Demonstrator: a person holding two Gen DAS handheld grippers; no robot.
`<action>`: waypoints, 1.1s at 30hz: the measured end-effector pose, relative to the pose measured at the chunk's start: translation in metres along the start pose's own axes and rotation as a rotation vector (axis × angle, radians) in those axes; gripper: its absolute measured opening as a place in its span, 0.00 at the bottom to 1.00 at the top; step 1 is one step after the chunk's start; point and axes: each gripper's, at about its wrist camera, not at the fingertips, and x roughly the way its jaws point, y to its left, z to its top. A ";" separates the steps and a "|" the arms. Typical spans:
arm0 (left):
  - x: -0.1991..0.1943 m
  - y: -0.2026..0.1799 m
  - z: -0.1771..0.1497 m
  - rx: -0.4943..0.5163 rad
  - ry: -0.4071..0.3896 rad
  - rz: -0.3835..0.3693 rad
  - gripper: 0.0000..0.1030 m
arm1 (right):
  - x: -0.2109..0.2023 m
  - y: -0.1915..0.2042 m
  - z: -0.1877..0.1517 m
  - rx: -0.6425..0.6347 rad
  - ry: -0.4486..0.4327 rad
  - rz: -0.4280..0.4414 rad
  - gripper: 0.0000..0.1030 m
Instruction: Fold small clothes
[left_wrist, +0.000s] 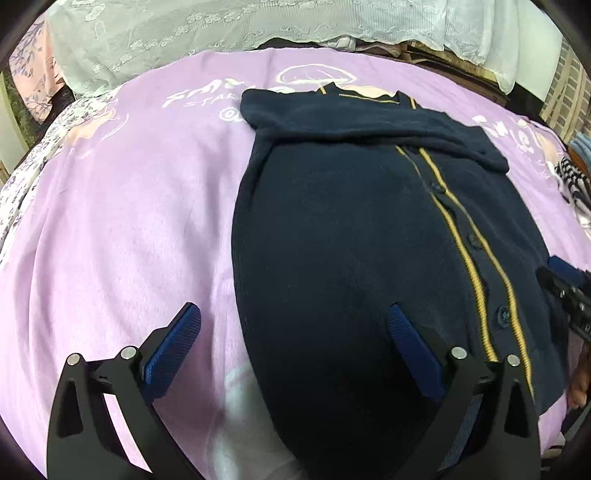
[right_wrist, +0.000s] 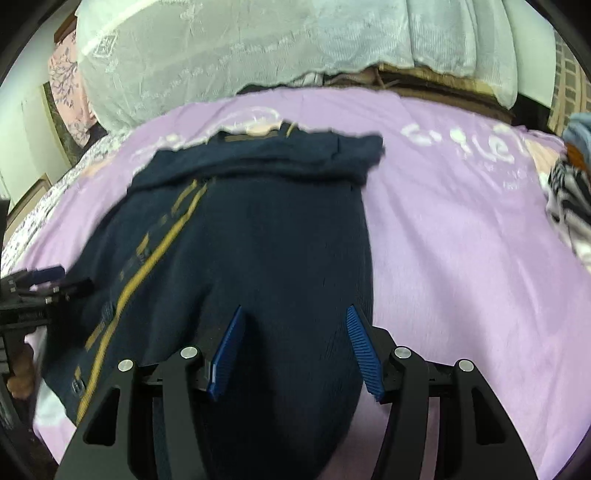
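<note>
We see the blue cardigan (left_wrist: 351, 229) flat on the purple bed (left_wrist: 122, 221), long way pointing away from us; left claw (left_wrist: 293, 345) & right claw (right_wrist: 293, 349) both open, holding nothing, at its near hem.

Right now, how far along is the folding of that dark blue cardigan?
Partway. The cardigan lies buttoned on the purple blanket, both sleeves already folded across its top. The left gripper and right gripper are open at its hem, holding nothing. Folding the body remains.
</note>
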 end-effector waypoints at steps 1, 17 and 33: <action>-0.001 -0.002 -0.002 0.006 -0.005 0.011 0.96 | -0.001 0.000 -0.001 -0.002 -0.004 0.000 0.57; -0.007 -0.012 -0.009 0.038 -0.038 0.004 0.96 | -0.013 -0.011 -0.016 0.037 0.014 0.019 0.65; -0.002 -0.018 -0.017 0.025 -0.009 -0.061 0.96 | -0.021 -0.015 -0.031 0.066 0.023 0.075 0.66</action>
